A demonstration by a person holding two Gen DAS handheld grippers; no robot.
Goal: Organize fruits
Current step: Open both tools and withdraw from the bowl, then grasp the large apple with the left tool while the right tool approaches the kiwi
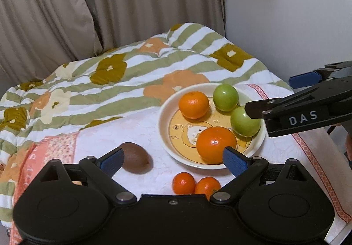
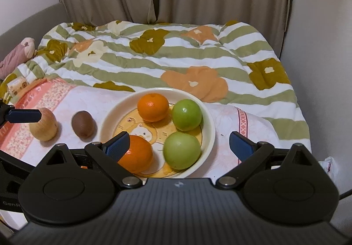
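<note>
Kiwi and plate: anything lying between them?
Nothing: bare white cloth separates the kiwi from the plate rim, clearest in the right wrist view.

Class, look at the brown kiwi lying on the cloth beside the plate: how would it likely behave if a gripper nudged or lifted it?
The kiwi is egg-shaped, so it would probably roll or wobble. Its matte skin likely grips well. The soft cloth may slow it.
</note>
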